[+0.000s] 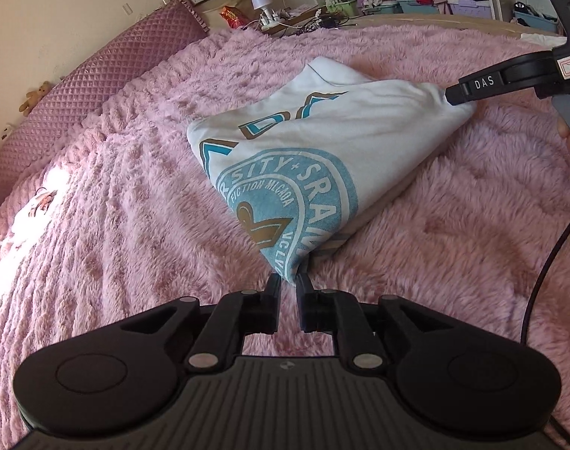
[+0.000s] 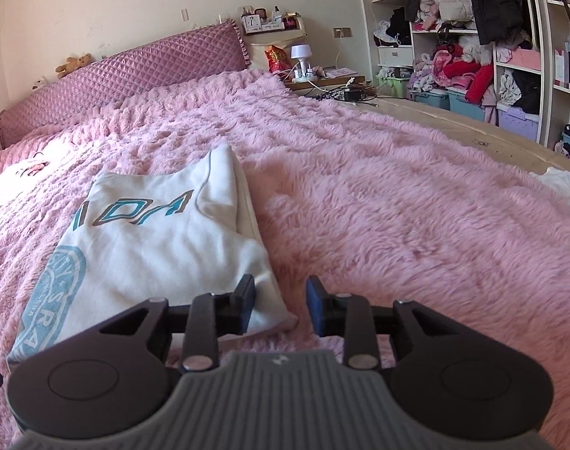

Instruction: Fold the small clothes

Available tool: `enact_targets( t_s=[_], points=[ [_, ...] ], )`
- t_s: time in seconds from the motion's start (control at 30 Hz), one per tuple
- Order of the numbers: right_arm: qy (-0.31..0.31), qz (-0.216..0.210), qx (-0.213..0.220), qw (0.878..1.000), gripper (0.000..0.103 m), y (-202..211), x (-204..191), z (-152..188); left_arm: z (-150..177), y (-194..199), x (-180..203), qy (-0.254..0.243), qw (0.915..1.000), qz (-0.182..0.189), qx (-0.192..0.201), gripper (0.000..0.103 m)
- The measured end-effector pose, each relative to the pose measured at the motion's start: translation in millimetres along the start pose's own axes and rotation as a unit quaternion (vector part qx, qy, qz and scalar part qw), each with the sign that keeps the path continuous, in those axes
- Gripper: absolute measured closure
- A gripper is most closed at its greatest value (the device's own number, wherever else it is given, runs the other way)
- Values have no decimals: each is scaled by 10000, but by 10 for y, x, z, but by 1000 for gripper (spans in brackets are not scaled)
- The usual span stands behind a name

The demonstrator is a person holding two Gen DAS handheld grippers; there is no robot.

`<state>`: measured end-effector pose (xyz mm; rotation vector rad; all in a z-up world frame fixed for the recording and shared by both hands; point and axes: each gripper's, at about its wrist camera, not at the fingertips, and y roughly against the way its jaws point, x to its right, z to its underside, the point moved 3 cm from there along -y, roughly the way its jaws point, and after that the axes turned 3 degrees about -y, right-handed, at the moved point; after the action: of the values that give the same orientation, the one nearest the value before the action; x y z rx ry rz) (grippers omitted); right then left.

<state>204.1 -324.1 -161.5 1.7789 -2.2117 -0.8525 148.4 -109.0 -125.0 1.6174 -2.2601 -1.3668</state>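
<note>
White cotton, printed with a blue round badge and blue-brown lettering: the shirt (image 1: 315,157) lay folded into a thick packet near the middle of the pink blanket (image 1: 127,202), its far end resting higher than the rest.

The left gripper (image 1: 288,281) sat at the near corner, its fingers only a narrow gap apart with the printed edge of the cloth between them. Whether the pads actually pinched the fabric could not be told; they looked close to it. The right gripper (image 2: 281,296) stood with its blue-padded fingers moderately apart at the packet's right corner. The left finger (image 2: 247,300) lay over the edge of the cloth, the other over bare blanket, and nothing was clamped.

The step looked like letting go after a fold, or squaring the packet. To do it well, both tools should have come away low and straight back, so no layer was dragged open, and the raised far end wanted pressing flat.

Under-layers, sleeves and hem were hidden inside the folds, so neatness beneath could not be judged. From the left camera the right gripper's tip merged with the cloth and the hand behind it was cut off by the frame. Another white item (image 2: 566,187) lay at the bed's right edge, mostly out of frame.
</note>
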Motion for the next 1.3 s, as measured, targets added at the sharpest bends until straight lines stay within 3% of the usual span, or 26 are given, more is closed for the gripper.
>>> enact_targets(
  t_s=[0.13,0.2,0.37,0.5,0.6,0.73,0.83,0.87,1.0,1.13,1.3],
  points=[
    [-175,-172,324,9992,75,104,126,-261,-76,100,-148,485,9979,369,231,87],
    [-105,-441,436,9980,76,34,108,-399,-173,55,-263,1124,9895,830,376,87],
    [558,-715,651,9937,76,-324,-168,-795,-313,-218,-499,2458,9564,1448,620,87],
    [1078,-909,424,9891,77,-701,-407,-1034,-281,-552,-694,3539,9167,1790,494,77],
    [1334,-943,183,9864,75,-1086,-563,-1182,-215,-710,-718,3865,9033,1818,396,75],
    [1460,-756,-37,9864,72,-1544,-653,-1250,-145,-826,-724,3978,8981,1838,367,72],
    [1348,-701,-311,9879,74,-1867,-666,-1241,-136,-839,-701,3910,9015,1809,418,70],
    [1356,-717,-384,9874,103,-1916,-674,-1231,-144,-846,-682,3870,9035,1791,432,69],
    [1555,-711,-318,9848,103,-1972,-742,-1189,-194,-840,-634,3797,9060,1809,474,55],
    [1463,-729,15,9866,103,-1883,-721,-1359,-236,-802,-627,3867,9016,1853,563,44],
    [1625,-530,-340,9847,103,-2128,-674,-1205,-260,-885,-578,3822,9049,1795,540,41]
  ],
)
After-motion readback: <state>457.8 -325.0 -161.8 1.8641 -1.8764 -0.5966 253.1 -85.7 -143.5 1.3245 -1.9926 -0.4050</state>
